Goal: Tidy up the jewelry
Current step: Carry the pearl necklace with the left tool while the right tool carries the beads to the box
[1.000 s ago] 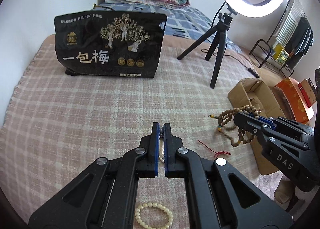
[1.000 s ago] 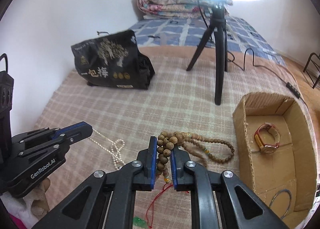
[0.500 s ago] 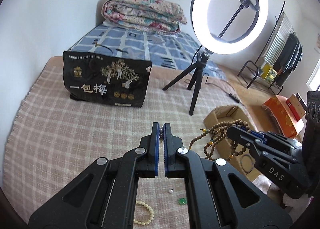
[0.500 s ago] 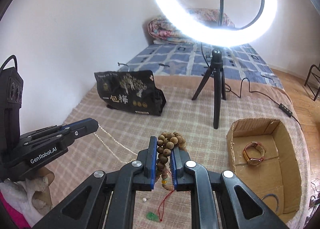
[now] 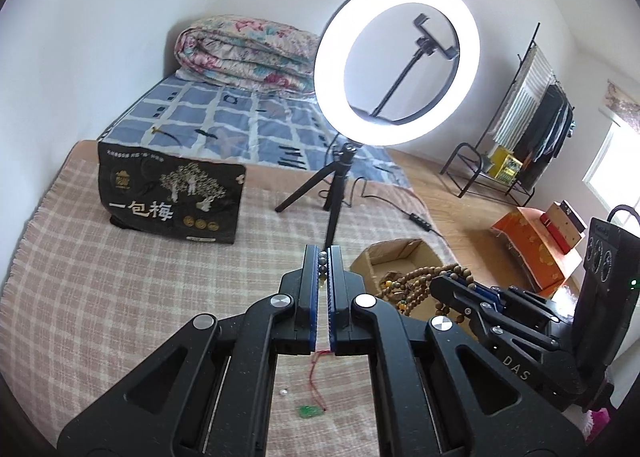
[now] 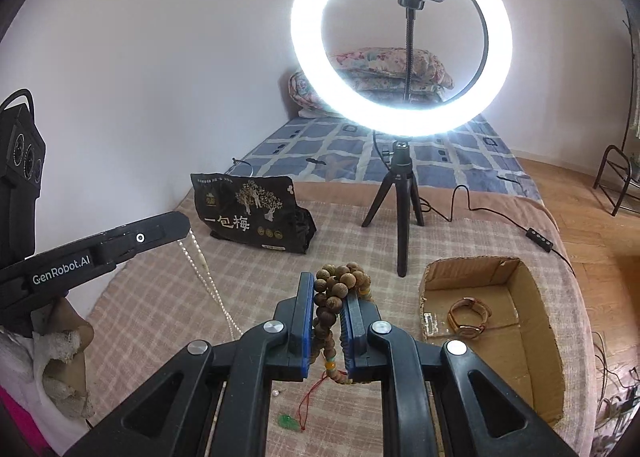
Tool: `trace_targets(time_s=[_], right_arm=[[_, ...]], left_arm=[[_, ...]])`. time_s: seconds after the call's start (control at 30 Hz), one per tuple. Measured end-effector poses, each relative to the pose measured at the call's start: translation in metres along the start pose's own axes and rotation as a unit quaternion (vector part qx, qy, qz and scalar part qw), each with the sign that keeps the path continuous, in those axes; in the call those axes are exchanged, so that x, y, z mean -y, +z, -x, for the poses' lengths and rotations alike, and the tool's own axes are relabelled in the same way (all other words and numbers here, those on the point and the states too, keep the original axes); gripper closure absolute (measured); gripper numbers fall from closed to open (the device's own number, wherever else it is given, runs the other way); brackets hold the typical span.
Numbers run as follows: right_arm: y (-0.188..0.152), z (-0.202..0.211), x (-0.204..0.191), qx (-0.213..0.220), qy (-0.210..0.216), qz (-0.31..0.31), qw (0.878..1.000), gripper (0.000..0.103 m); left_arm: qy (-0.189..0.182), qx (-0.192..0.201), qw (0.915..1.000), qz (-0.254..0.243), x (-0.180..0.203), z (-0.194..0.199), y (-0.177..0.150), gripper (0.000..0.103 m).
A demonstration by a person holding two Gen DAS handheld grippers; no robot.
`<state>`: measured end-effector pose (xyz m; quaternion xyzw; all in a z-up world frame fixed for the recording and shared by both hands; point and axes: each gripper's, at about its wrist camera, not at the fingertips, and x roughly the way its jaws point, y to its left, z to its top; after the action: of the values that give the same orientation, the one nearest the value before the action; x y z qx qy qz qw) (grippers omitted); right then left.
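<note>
Plaid bedspread (image 6: 152,309), right gripper (image 6: 327,293) clamps wooden beads (image 6: 340,277), left gripper (image 5: 323,259) pinches pearl strand (image 6: 200,269), watch (image 6: 468,317) only in right view

Cardboard box (image 6: 532,341) on blanket (image 6: 160,297), right of tripod (image 6: 402,213); watch (image 6: 468,317) inside box. Snack bag (image 6: 250,213) left of tripod. Folded quilt (image 5: 248,53) behind, on bed.
</note>
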<state>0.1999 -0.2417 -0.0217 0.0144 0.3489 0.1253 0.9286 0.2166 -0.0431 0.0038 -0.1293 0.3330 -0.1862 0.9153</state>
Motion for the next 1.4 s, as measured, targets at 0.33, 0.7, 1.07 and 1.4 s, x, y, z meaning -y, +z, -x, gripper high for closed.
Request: trace_targets(time_s=[0.33,0.7,1.07,1.4], right_arm=[[-0.005,0.032,0.048,0.018,-0.039,-0.028,0.999,0.093],[-0.022,0.055,0.108,0.018,-0.081,-0.064,0.995,0.093],[-0.046,0.059,0.166,-0.003,-0.093,-0.110,0.990,0.093],[-0.062,0.043,0.192,-0.032,-0.090,-0.130,0.987,0.093]], left_arm=[[-0.050,0.006,0.9985,-0.023,0.057,-0.006,0.011,0.102],[-0.085,-0.007,0.9942,-0.066,0.127,-0.029,0.012,0.102],[-0.102,-0.040,0.9911,-0.076,0.169,-0.069,-0.003,0.102],[-0.083,-0.072,0.9904,-0.083,0.177,-0.108,-0.018,0.102]])
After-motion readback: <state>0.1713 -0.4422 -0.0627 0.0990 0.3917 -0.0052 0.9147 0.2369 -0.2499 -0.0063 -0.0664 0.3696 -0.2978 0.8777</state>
